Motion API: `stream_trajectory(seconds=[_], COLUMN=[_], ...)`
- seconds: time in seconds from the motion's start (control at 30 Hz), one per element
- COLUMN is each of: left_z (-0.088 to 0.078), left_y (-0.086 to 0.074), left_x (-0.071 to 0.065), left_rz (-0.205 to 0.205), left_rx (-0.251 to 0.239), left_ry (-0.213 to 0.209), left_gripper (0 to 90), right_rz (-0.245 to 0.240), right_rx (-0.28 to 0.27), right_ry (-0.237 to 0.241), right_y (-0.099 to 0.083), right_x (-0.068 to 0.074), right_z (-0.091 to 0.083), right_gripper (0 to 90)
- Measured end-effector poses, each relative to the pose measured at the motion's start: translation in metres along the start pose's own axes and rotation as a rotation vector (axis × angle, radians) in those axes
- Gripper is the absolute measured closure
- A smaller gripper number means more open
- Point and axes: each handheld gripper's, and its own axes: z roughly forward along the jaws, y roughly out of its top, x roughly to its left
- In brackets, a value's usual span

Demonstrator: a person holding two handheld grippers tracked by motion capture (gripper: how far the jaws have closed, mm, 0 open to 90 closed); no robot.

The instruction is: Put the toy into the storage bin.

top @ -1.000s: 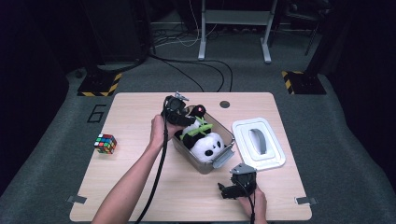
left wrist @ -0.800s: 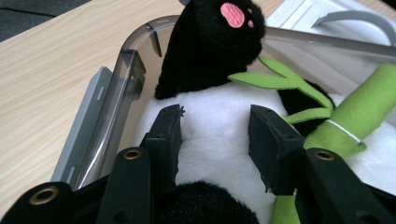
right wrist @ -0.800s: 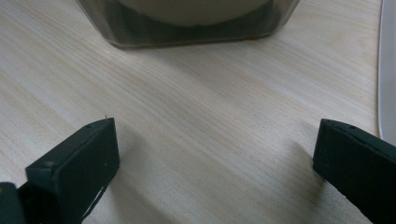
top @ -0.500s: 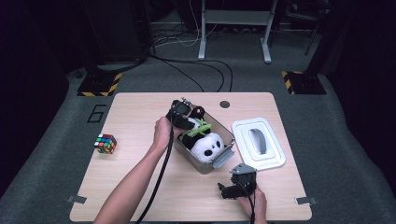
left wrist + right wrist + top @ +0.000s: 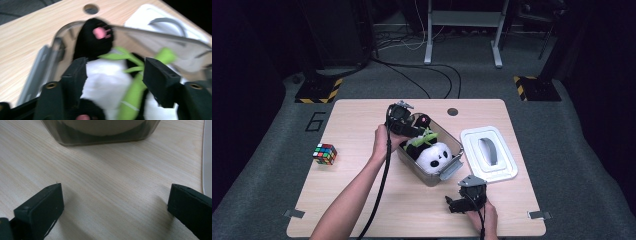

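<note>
Left gripper (image 5: pixel 412 131): I note a black body with a grey plate on top and a thick black cable trailing back along the forearm; in the left gripper view (image 5: pixel 115 75) I see two matte black blocky jaws, each carried on a black arm with one brass-coloured screw head near its base. Right gripper (image 5: pixel 456 204): black body, grey three-cornered plate on top, thin black cable running toward the table's near edge; in the right gripper view (image 5: pixel 115 202) I see flat, square-edged black jaw blocks. Both forearms bare, no sleeves or gloves that I can see
</note>
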Motion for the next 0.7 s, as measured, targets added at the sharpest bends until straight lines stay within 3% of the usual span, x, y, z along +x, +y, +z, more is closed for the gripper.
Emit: stream_trajectory(seconds=[0.07, 0.23, 0.43, 0.63, 0.7], left_z=[0.005, 0.022, 0.034, 0.043, 0.046], left_y=[0.0, -0.002, -0.002, -0.002, -0.002], left_x=[-0.006, -0.01, -0.013, -0.011, -0.008], left_rz=[0.014, 0.027, 0.051, 0.042, 0.018], left_rx=[0.023, 0.096, 0.161, 0.226, 0.231], left_ry=[-0.026, -0.041, 0.001, 0.02, 0.014], left_gripper=[30.5, 29.3, 36.0, 39.1, 39.7], right_rz=[-0.002, 0.0, 0.002, 0.0, 0.0], right_rx=[-0.001, 0.001, 0.001, -0.004, -0.003], right_ry=[0.0, 0.002, 0.002, -0.003, -0.002], right_y=[0.0, 0.0, 0.0, 0.0, 0.0], right_x=[0.0, 0.0, 0.0, 0.0, 0.0], right_z=[0.0, 0.0, 0.0, 0.0, 0.0], right_gripper=[0.0, 0.0, 0.0, 0.0, 0.0])
